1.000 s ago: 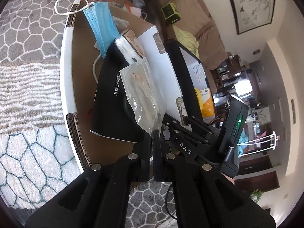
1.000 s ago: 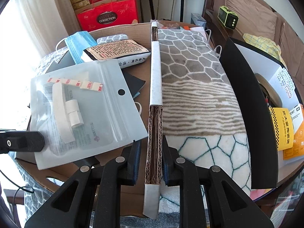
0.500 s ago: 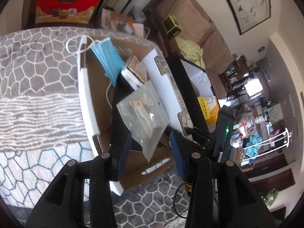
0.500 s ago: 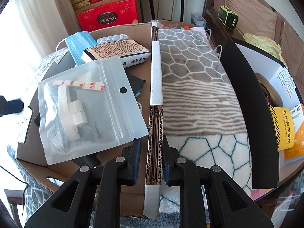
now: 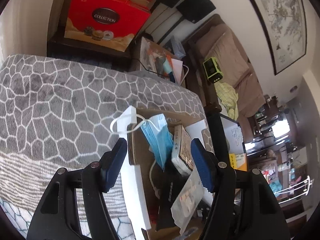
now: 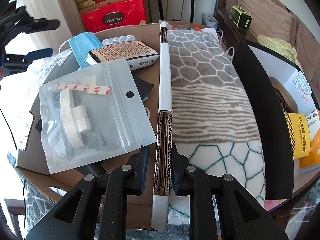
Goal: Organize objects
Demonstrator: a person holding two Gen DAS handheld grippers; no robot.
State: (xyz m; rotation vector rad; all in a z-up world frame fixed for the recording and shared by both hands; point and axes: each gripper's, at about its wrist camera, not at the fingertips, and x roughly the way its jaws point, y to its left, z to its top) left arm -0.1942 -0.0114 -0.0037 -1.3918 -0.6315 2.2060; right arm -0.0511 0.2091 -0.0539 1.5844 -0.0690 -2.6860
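Right gripper (image 6: 158, 172) is clamped on the box wall (image 6: 164, 136). Inside the box (image 6: 60, 182), a clear zip bag (image 6: 112, 108) of tape bits lies on top, with a blue mask (image 6: 82, 46) and a printed packet (image 6: 124, 53) behind it. Patterned blanket (image 6: 208, 100) sits right of the wall.

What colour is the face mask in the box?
Light blue face mask, with white ear loops; clearest in the right wrist view.

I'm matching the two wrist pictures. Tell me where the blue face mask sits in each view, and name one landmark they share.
Left wrist: the blue face mask is at centre, between the open tongs, hanging into the cardboard box.
Right wrist: the mask is at upper left, behind the clear zip bag.
Shared landmark: the red COLLECTION gift box.
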